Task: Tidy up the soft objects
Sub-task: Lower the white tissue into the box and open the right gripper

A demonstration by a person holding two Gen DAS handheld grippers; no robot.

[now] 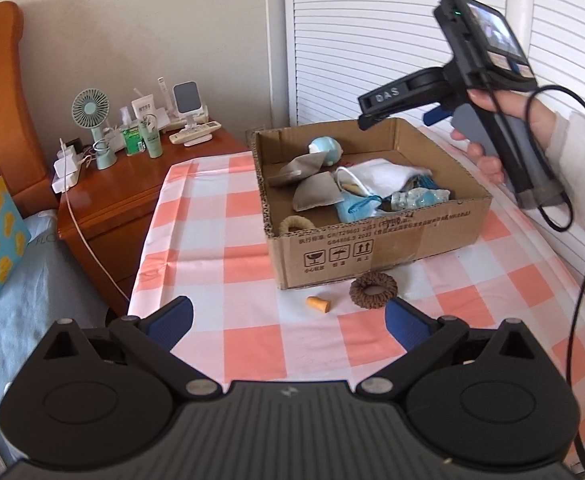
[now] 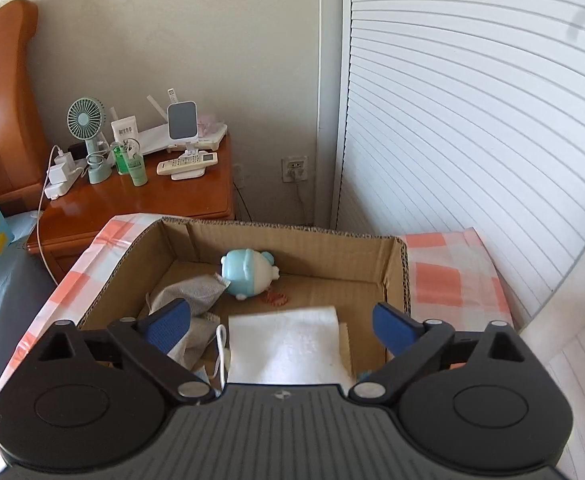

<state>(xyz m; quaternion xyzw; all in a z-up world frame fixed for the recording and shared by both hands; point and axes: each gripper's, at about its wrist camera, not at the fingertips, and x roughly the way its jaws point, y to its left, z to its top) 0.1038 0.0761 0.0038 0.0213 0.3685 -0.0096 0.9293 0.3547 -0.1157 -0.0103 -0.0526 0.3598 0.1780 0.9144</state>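
A cardboard box (image 1: 372,240) stands on the pink-checked tablecloth (image 1: 220,240). It holds a pale blue plush toy (image 2: 246,276), grey pouches (image 2: 192,292), a white cloth (image 2: 288,344), a thin orange hair tie (image 2: 276,299) and other soft items. In front of the box lie a brown scrunchie (image 1: 374,290) and a small orange plug (image 1: 319,304). My left gripper (image 1: 288,320) is open just short of these two, with nothing between its fingers. My right gripper (image 2: 282,320), held by a hand (image 1: 492,136), hovers open over the box. The white cloth lies below it, clear of the pads.
A wooden nightstand (image 2: 152,200) at the back left carries a small fan (image 1: 91,110), bottles, a remote and chargers with trailing cables. White louvred doors (image 2: 472,120) run along the right. Bedding (image 1: 20,280) lies to the left of the table.
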